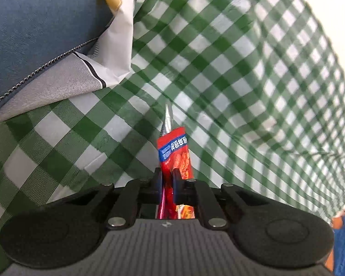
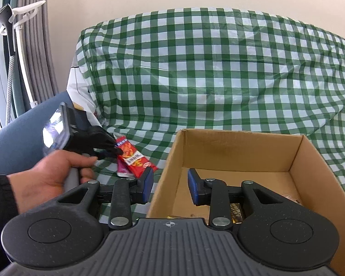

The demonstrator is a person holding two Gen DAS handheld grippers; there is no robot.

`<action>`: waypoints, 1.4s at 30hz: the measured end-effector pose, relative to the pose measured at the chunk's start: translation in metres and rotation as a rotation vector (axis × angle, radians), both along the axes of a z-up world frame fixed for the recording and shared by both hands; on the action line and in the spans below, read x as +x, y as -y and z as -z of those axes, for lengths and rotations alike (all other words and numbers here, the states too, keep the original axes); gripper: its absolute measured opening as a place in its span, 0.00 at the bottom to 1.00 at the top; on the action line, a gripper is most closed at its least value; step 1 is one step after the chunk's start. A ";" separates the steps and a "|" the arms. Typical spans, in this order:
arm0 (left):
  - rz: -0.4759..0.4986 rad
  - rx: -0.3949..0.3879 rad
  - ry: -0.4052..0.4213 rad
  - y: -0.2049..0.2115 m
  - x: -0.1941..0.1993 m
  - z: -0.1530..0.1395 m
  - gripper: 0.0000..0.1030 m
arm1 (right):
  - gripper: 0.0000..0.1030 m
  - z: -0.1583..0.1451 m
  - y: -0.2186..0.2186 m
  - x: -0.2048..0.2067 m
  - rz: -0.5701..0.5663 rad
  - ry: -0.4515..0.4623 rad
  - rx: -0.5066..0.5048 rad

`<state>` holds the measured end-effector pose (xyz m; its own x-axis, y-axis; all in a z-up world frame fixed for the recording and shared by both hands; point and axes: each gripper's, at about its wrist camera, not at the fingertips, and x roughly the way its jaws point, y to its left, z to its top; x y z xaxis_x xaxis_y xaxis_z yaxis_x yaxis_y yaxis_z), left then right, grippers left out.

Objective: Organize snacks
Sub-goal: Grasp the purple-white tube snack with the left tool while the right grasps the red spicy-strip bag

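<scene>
The left gripper (image 1: 167, 179) is clamped on a red snack packet (image 1: 176, 155), a slim foil sachet printed with orange-red food pieces, a blue label band with white characters and a silvery crimped end pointing away from the jaws. In the right wrist view the same packet (image 2: 135, 158) juts from the left gripper (image 2: 117, 150), held by the left hand (image 2: 55, 172), just above the green-and-white checked cloth (image 2: 218, 69), left of the cardboard box (image 2: 172, 151). A pink-purple packet (image 2: 122, 169) lies under it. The right gripper (image 2: 170, 185) is spread wide and holds nothing, its fingers straddling the box's near-left wall. A gold-wrapped snack (image 2: 237, 211) lies on the box floor.
</scene>
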<state>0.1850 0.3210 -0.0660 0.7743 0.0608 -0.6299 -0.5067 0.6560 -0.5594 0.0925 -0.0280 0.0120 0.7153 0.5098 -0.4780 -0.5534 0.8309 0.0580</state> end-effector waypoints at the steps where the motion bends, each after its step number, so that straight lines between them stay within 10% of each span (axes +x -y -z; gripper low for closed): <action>1: 0.020 -0.010 0.003 0.000 -0.005 -0.003 0.08 | 0.33 0.000 0.000 0.001 0.006 -0.004 0.000; 13: 0.304 -0.106 -0.236 0.017 -0.130 -0.014 0.11 | 0.34 0.004 -0.013 -0.032 -0.052 0.021 -0.026; 18: 0.300 -0.002 -0.294 0.016 -0.159 -0.019 0.28 | 0.49 0.005 -0.034 -0.076 -0.211 0.076 -0.070; 35: 0.410 0.089 -0.373 0.031 -0.150 -0.009 0.28 | 0.66 0.116 -0.114 -0.076 -0.299 -0.252 -0.371; 42: 0.385 0.084 -0.382 0.022 -0.149 -0.008 0.28 | 0.48 0.124 -0.107 -0.079 -0.255 -0.232 -0.339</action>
<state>0.0356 0.2987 -0.0582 0.4677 -0.1197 -0.8757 -0.3775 0.8688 -0.3204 0.0138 0.0790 -0.1121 0.4424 0.4433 -0.7796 -0.7466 0.6636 -0.0464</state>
